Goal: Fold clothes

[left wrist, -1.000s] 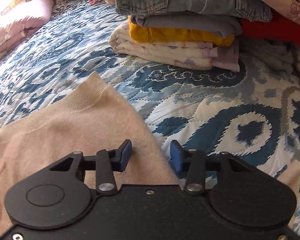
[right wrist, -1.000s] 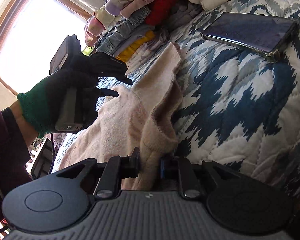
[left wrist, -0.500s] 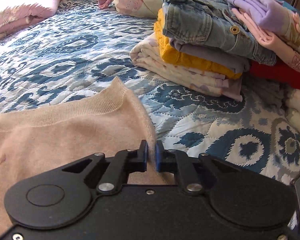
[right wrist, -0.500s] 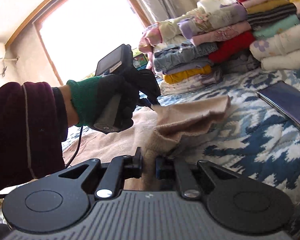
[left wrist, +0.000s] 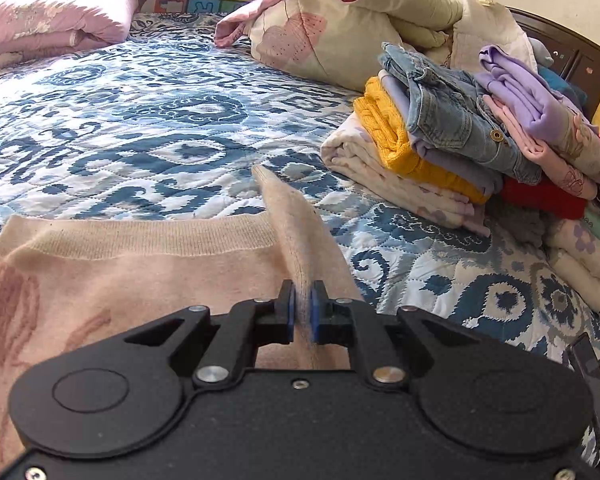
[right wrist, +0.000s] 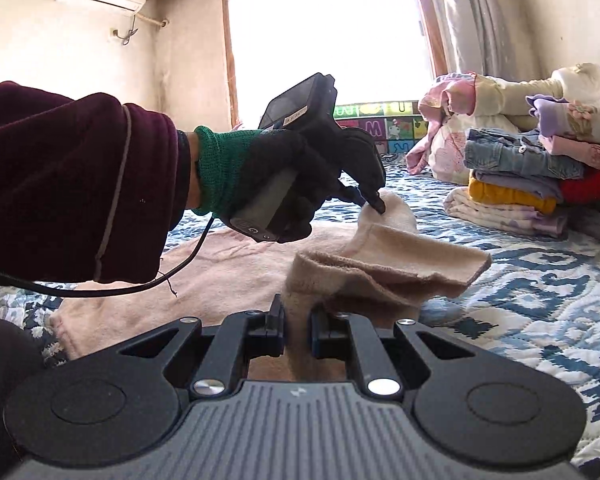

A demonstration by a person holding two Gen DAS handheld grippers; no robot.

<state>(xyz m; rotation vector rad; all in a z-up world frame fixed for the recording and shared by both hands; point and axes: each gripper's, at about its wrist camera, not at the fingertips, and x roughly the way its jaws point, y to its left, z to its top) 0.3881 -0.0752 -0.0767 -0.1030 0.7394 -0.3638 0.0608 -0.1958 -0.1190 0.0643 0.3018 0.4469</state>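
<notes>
A beige knit sweater (left wrist: 148, 264) with a ribbed hem lies on the blue and white quilt (left wrist: 148, 128). My left gripper (left wrist: 302, 312) is shut on a raised fold at the sweater's edge, which stands up as a ridge. In the right wrist view my right gripper (right wrist: 296, 322) is shut on another bunched part of the same sweater (right wrist: 380, 268), lifted off the bed. The left gripper (right wrist: 374, 202), held by a gloved hand (right wrist: 300, 184), pinches the sweater's far corner there.
A stack of folded clothes (left wrist: 452, 152) with jeans, a yellow knit and lilac tops sits at the right on the quilt. Pillows (left wrist: 56, 20) and a rolled duvet (left wrist: 340, 28) lie at the bed's far side. A dark phone edge (left wrist: 588, 364) shows lower right.
My left gripper closed on the sweater's edge and lifted it toward the left. My right gripper rolled level and rose, keeping its hold on the sweater.
</notes>
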